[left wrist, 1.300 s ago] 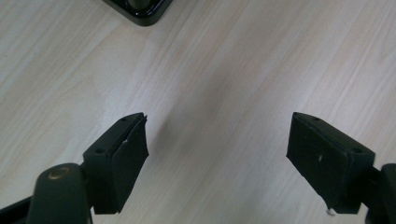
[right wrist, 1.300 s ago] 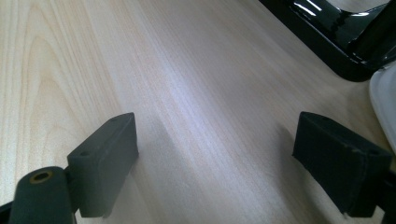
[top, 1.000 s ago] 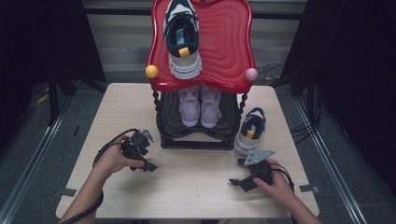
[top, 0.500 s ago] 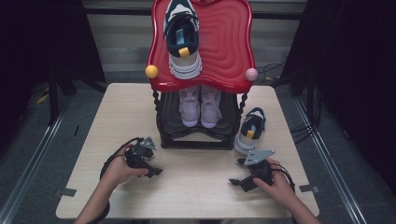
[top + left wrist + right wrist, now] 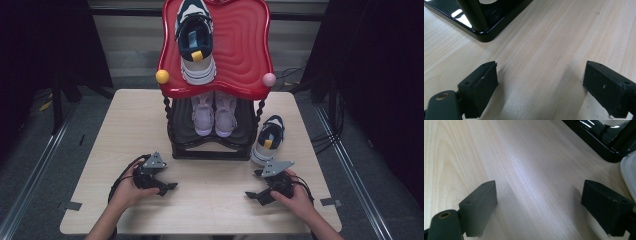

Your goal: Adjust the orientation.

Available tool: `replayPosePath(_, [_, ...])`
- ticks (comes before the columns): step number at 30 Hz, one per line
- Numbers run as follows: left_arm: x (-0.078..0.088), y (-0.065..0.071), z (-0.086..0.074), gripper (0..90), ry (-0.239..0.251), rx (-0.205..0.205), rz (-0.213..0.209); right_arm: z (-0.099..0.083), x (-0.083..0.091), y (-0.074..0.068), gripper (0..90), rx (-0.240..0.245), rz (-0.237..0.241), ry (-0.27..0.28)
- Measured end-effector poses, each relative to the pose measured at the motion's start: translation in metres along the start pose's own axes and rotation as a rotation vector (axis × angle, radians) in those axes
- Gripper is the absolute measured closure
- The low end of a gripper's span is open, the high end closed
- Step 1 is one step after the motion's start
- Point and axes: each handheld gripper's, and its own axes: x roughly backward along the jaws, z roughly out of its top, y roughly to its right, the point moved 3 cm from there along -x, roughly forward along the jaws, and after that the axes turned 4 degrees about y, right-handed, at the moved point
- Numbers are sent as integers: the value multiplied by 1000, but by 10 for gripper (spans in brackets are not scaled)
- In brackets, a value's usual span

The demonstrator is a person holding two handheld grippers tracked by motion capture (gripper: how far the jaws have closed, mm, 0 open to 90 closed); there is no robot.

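A shoe rack with a red wavy top (image 5: 240, 55) and a black lower shelf stands at the middle of the wooden table (image 5: 125, 125). A navy and white shoe (image 5: 196, 45) lies on the red top. A pale pink pair (image 5: 215, 114) sits on the lower shelf. A second navy and white shoe (image 5: 268, 140) rests on the table by the rack's right leg. My left gripper (image 5: 165, 182) lies low in front of the rack's left corner; its jaws have just been opening and hold nothing (image 5: 541, 82). My right gripper (image 5: 253, 185) rests open and empty on the table (image 5: 539, 202).
The rack's glossy black base (image 5: 484, 32) is just ahead of my left jaws, and its other corner (image 5: 604, 142) lies ahead of my right jaws. The shoe's white sole (image 5: 630, 175) borders the right gripper view. Yellow (image 5: 162, 76) and pink (image 5: 269, 79) knobs jut from the red top.
My left hand has come down and toward the table's near edge, away from the rack's left corner. The right hand has stayed where it was.
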Motion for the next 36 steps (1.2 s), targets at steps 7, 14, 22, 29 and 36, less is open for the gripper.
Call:
replayPosePath(7, [-1,3,-2,82,19,3,5,7,6,-2,134,11,29,-127])
replayPosePath(14, [-1,2,-2,73,16,-3,5,12,31,5,154,-8,54,-201])
replayPosePath(22, [-1,2,-2,69,12,-3,6,32,67,20,265,-49,32,-269])
replayPosePath(29, [-1,3,-2,67,11,-4,6,51,89,44,296,-54,-7,-326])
replayPosePath(36, [-1,3,-2,65,13,0,5,69,90,66,314,-49,-55,-343])
